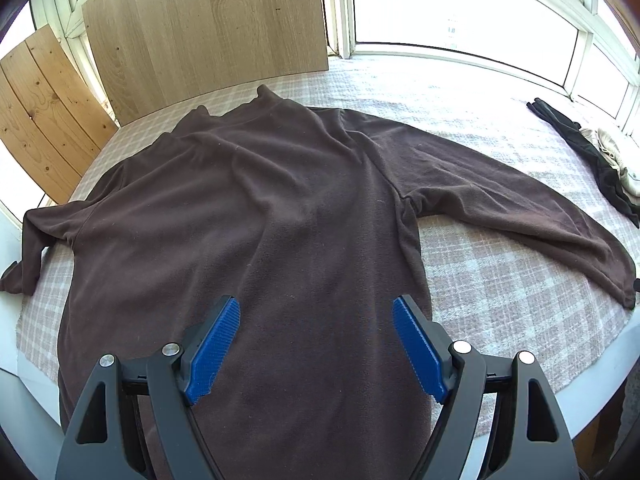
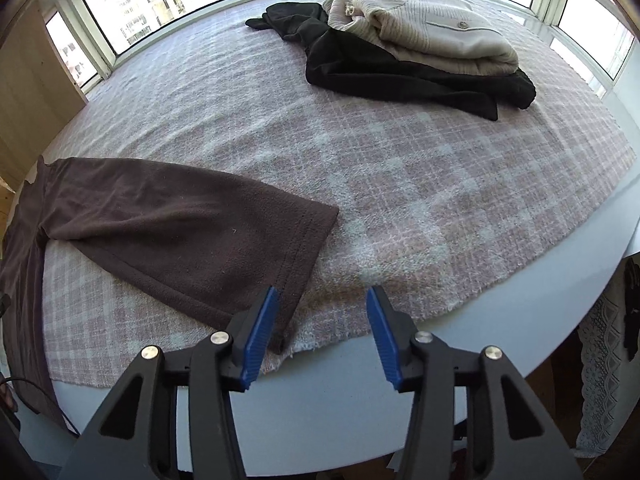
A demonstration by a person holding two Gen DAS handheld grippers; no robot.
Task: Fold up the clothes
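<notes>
A dark brown fleece top [image 1: 260, 200] lies flat on the checked cloth, collar at the far side, both sleeves spread out. My left gripper [image 1: 316, 312] is open and empty, hovering over the lower middle of its body. The right sleeve [image 2: 180, 232] shows in the right wrist view, its cuff near the front table edge. My right gripper [image 2: 322, 300] is open and empty, just right of that cuff, over the cloth's edge.
A pink-and-white checked cloth [image 2: 420, 184] covers the round white table [image 2: 340, 396]. A pile of black and cream clothes [image 2: 412, 40] lies at the far right, also in the left wrist view [image 1: 600, 160]. Wooden boards [image 1: 200, 32] lean against the windows.
</notes>
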